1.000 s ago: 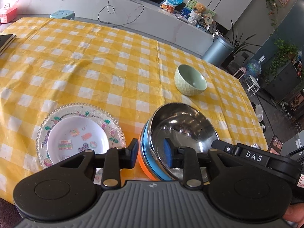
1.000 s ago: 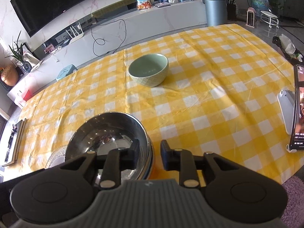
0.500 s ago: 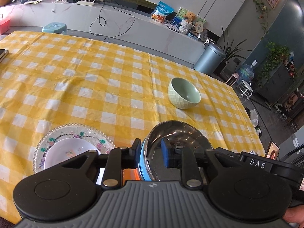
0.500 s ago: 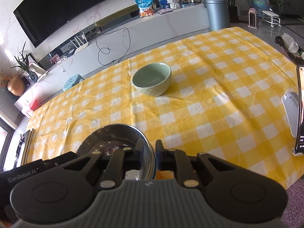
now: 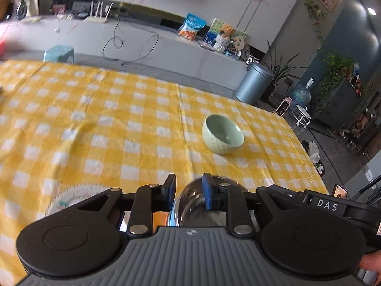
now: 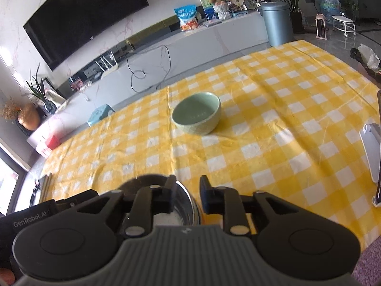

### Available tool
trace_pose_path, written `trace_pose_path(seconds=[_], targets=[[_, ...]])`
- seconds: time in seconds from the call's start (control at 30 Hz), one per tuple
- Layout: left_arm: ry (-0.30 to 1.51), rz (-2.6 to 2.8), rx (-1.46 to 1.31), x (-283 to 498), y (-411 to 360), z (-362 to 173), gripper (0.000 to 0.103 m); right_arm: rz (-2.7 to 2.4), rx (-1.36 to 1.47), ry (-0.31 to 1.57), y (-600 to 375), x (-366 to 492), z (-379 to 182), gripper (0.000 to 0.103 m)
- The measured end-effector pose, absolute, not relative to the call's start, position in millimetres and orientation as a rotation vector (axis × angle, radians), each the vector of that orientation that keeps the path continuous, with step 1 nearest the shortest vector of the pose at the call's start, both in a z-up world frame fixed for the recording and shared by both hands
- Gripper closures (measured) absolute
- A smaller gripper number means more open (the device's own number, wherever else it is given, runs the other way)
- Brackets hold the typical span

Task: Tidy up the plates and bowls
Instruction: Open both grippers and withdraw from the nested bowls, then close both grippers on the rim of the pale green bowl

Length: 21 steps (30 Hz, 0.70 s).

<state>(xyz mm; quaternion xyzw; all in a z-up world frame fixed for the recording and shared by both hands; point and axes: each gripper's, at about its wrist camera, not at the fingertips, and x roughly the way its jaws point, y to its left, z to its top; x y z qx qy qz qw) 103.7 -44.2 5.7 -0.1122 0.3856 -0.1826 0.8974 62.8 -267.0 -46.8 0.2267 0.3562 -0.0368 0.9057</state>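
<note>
In the left wrist view, the left gripper (image 5: 189,189) sits low at the near edge, its two blue-padded fingers (image 5: 171,188) set apart with the rim of a steel bowl (image 5: 193,205) between them. There is a visible gap on each side of the rim, so the claw looks open rather than clamped. Under the bowl a sliver of blue and orange shows. To the near left, a beaded glass plate (image 5: 71,196) lies on the yellow checked tablecloth (image 5: 107,119), partly hidden by the gripper body. A green bowl (image 5: 222,134) stands upright farther out on the right, well apart from the rest. A grey bin (image 5: 253,85) stands on the floor beyond the table

In the right wrist view, the right gripper (image 6: 188,191) also straddles the steel bowl (image 6: 154,183), one finger inside the rim and one outside, with space between pad and rim, so it too appears open. The green bowl (image 6: 196,113) rests at mid-table, far ahead. A white stand (image 6: 370,152) sits at the right edge
</note>
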Motion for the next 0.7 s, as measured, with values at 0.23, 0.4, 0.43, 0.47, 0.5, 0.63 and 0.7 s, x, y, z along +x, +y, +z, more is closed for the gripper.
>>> trace_pose_path(seconds=[0.23, 0.4, 0.43, 0.47, 0.5, 0.63, 0.7], targets=[[0.757, -0.442, -0.094, 131, -71, 24, 0.070, -0.112, 0.410, 0.694, -279, 81, -36, 0.057], [0.763, -0.470, -0.025, 157, -92, 30, 0.068, -0.130, 0.401, 0.685, -291, 98, -36, 0.047], [0.781, -0.486, -0.031, 164, -94, 30, 0.064, -0.132, 0.402, 0.687, -293, 102, -37, 0.046], [0.798, -0.497, -0.035, 170, -98, 30, 0.058, -0.132, 0.401, 0.689, -295, 106, -38, 0.046], [0.809, -0.507, -0.035, 177, -101, 29, 0.054, -0.130, 0.400, 0.690, -297, 111, -40, 0.046], [0.839, -0.537, 0.018, 197, -115, 23, 0.047, -0.142, 0.394, 0.713, -304, 130, -48, 0.046], [0.859, -0.542, 0.035, 208, -122, 17, 0.046, -0.148, 0.401, 0.731, -308, 140, -54, 0.046]])
